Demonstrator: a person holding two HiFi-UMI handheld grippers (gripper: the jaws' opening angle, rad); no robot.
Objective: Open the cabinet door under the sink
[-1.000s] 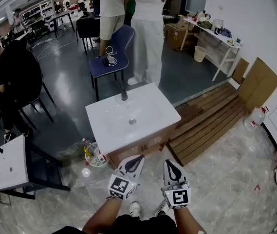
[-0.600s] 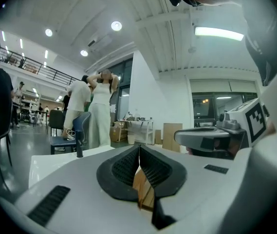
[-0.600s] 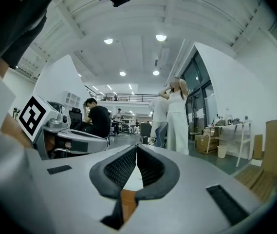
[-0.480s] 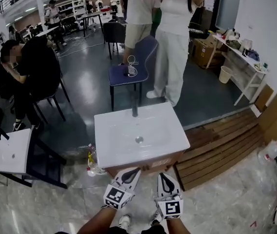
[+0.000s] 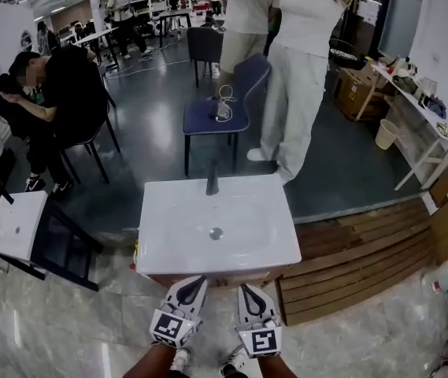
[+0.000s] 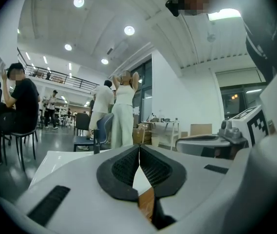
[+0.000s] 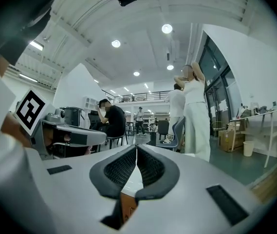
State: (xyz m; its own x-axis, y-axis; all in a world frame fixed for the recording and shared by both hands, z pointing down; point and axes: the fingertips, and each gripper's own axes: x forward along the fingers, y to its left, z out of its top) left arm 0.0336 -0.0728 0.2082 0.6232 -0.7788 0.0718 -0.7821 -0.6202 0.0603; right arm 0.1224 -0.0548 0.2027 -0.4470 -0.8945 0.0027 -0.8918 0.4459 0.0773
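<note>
A white sink top with a dark faucet sits on a brown cabinet, of which only a thin strip of front shows below the rim. My left gripper and right gripper hover side by side just before that front edge, both pointing level at it, both shut with nothing between the pads. In the left gripper view the shut left gripper faces the white top, with brown cabinet below. The right gripper looks the same, shut, over brown wood. The door itself is hidden.
Behind the sink stand a blue chair and a standing person in white. A seated person in black is at the left. Another white basin on a black stand is at the left, wooden slats at the right.
Both grippers have drawn closer to the cabinet's front and sunk a little. The sink now lies squarely ahead instead of skewed. Both stay shut.
</note>
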